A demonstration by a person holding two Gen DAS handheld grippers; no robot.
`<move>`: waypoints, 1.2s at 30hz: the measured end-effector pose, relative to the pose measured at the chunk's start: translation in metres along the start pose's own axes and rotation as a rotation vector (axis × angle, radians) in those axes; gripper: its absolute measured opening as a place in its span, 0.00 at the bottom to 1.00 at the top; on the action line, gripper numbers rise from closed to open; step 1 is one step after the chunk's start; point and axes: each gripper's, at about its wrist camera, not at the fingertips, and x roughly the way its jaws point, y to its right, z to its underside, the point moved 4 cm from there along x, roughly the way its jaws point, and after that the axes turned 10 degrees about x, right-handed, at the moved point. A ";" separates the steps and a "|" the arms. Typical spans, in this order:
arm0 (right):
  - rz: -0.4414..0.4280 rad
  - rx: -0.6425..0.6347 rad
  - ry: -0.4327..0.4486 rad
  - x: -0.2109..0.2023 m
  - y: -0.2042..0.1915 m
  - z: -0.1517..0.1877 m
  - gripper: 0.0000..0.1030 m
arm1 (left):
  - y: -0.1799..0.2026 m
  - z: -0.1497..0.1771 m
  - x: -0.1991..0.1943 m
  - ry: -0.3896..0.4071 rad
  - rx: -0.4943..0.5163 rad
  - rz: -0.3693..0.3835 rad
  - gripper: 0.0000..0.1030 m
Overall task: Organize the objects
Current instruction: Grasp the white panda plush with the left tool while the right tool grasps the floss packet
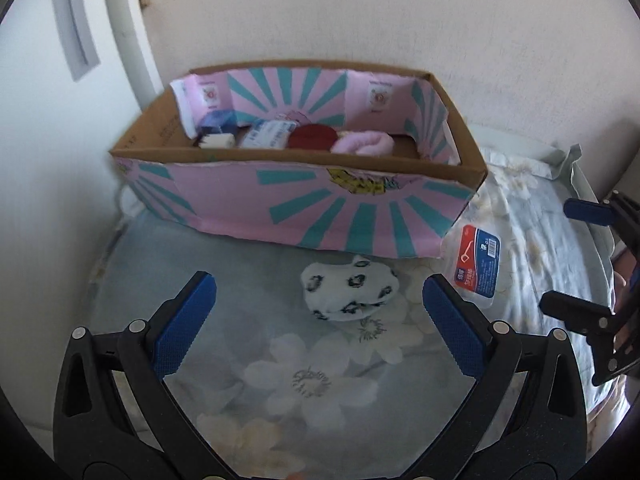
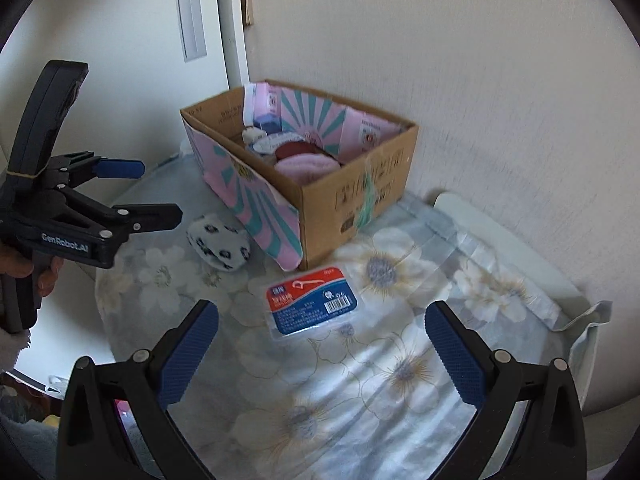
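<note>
A cardboard box (image 1: 320, 208) with pink and teal lining stands against the wall; it also shows in the right wrist view (image 2: 360, 196). Inside lie a pink cloth (image 1: 362, 142), a dark red item (image 1: 312, 136) and white packets. A white sock with black spots (image 1: 348, 290) lies on the cloth just ahead of my open, empty left gripper (image 1: 320, 320), and shows in the right wrist view (image 2: 220, 246). A red and blue floss pack (image 2: 312, 306) lies just ahead of my open, empty right gripper (image 2: 320, 340); it shows in the left wrist view (image 1: 478, 266).
A floral cloth (image 2: 400, 380) covers the small table. The wall (image 2: 480, 80) is right behind the box. A white door frame (image 1: 128, 40) stands at the left. The left gripper (image 2: 132, 192) shows in the right wrist view, the right gripper (image 1: 580, 260) at the left view's right edge.
</note>
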 end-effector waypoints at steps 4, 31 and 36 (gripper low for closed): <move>-0.030 -0.008 -0.020 0.025 0.006 0.009 1.00 | 0.011 0.008 0.029 -0.032 0.023 0.006 1.00; -0.099 -0.147 -0.058 0.081 -0.011 0.011 0.79 | 0.017 0.015 0.084 -0.037 -0.057 0.054 0.62; -0.104 -0.139 -0.051 0.075 -0.014 0.010 0.79 | 0.012 0.014 0.080 -0.030 -0.078 0.072 0.60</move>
